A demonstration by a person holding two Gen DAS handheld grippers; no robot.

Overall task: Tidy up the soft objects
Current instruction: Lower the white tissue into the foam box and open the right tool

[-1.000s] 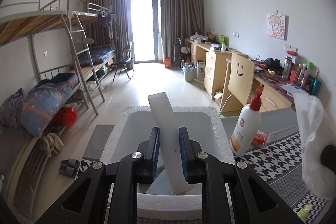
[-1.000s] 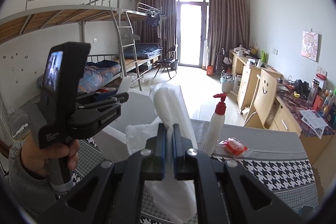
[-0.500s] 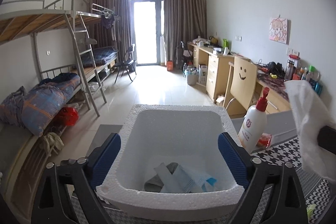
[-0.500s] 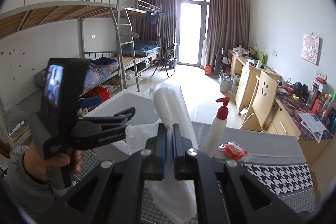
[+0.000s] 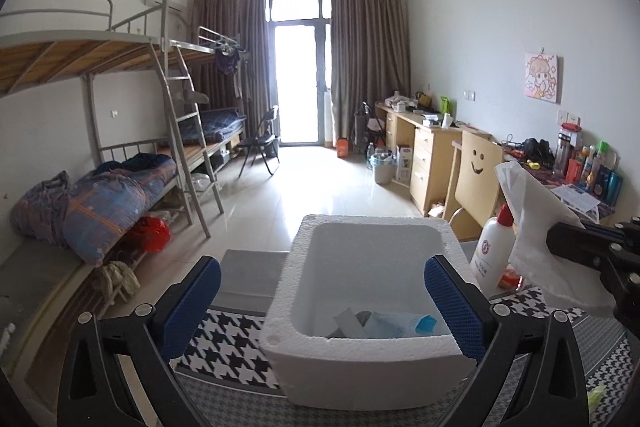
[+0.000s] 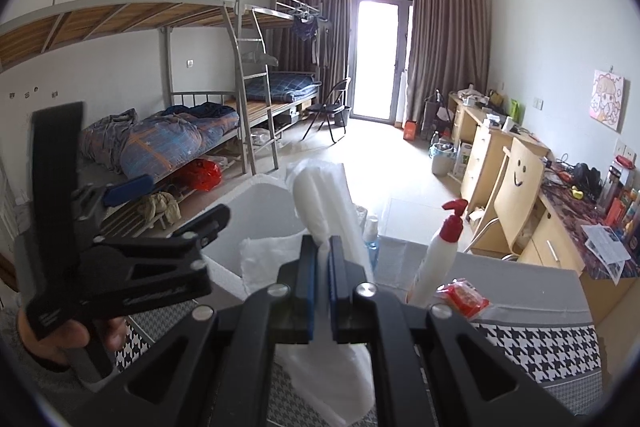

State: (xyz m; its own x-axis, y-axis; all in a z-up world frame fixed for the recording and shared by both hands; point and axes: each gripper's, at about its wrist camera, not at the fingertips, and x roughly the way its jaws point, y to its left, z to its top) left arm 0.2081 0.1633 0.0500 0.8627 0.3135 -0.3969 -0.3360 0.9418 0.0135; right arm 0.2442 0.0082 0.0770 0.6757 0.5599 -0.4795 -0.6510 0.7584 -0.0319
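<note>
Foam box [image 5: 360, 371] sits on the houndstooth-covered counter [image 5: 236, 339], directly ahead of the left tool [image 5: 322, 301], whose blue pads are spread wide and still opening, with nothing pinched between them. Inside the box lie soft items: a pale blue packet [image 5: 400, 325] and what may be a grey cloth, partly hidden by the near wall. To the right, the right tool [image 6: 323, 277] is pressed together on a white plastic bag [image 6: 332, 223], holding it upright above the counter. A pump bottle [image 6: 438, 259] with a red nozzle stands just beyond, beside a red packet [image 6: 464, 297].
</note>
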